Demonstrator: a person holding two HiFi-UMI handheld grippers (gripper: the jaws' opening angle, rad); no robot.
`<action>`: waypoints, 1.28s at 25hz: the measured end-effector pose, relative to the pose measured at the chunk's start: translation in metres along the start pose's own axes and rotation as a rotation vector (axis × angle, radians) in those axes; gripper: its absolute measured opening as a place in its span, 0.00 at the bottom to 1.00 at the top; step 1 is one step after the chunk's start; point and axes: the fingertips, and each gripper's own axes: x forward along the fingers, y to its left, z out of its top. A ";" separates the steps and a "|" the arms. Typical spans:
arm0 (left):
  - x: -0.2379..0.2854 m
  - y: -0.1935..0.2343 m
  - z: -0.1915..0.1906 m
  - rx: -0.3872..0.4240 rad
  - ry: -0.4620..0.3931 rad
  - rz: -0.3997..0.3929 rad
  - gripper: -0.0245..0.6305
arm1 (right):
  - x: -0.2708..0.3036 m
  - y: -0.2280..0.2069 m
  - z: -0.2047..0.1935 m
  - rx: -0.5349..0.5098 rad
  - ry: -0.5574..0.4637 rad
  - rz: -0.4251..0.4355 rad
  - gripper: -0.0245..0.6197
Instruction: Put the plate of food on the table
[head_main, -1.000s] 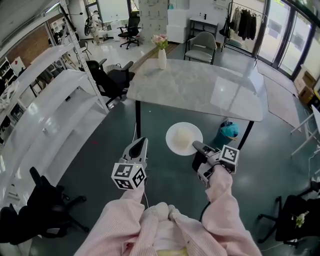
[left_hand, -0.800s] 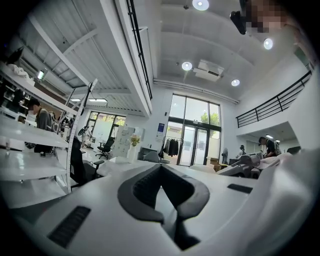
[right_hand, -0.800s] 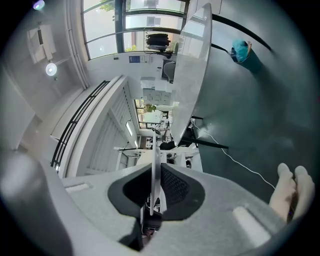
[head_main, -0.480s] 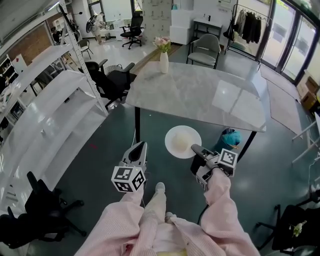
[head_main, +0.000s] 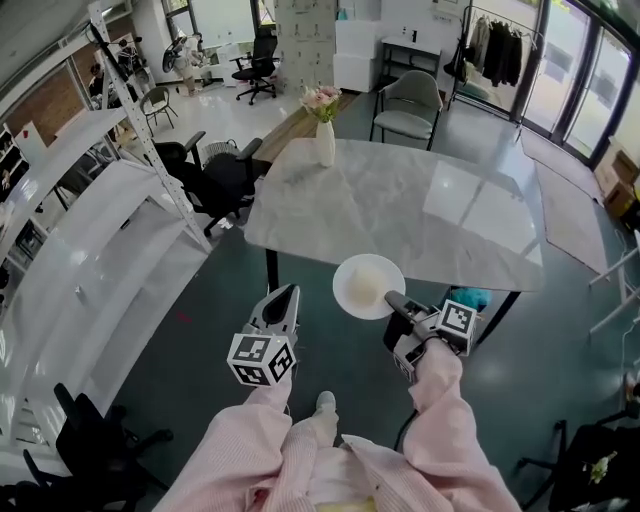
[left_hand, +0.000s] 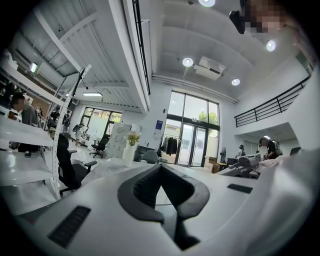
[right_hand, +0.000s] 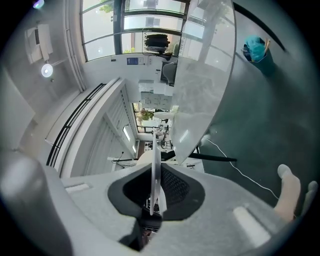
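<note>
Right gripper (head_main: 393, 300) clamped on the plate (head_main: 362, 285) rim, at the table's (head_main: 400, 200) near edge; left gripper (head_main: 282, 298) below the edge, jaws together, empty.

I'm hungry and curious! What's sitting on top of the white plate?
A pale, rounded heap of food sits in the middle of the plate. What food it is can't be told. The right gripper covers the rim where it pinches.

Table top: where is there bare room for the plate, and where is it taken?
Nearly the whole marble table is bare, from the near edge by the plate to the far side. Only its far left corner is taken, by the flower vase.
</note>
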 end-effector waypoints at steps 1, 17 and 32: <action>0.008 0.007 0.002 -0.003 0.000 0.000 0.03 | 0.009 0.001 0.005 0.009 -0.003 0.005 0.08; 0.107 0.070 0.014 -0.032 0.013 -0.038 0.03 | 0.098 -0.002 0.076 0.060 -0.089 0.026 0.08; 0.221 0.116 -0.009 -0.068 0.080 -0.038 0.03 | 0.186 -0.029 0.162 0.030 -0.062 0.018 0.08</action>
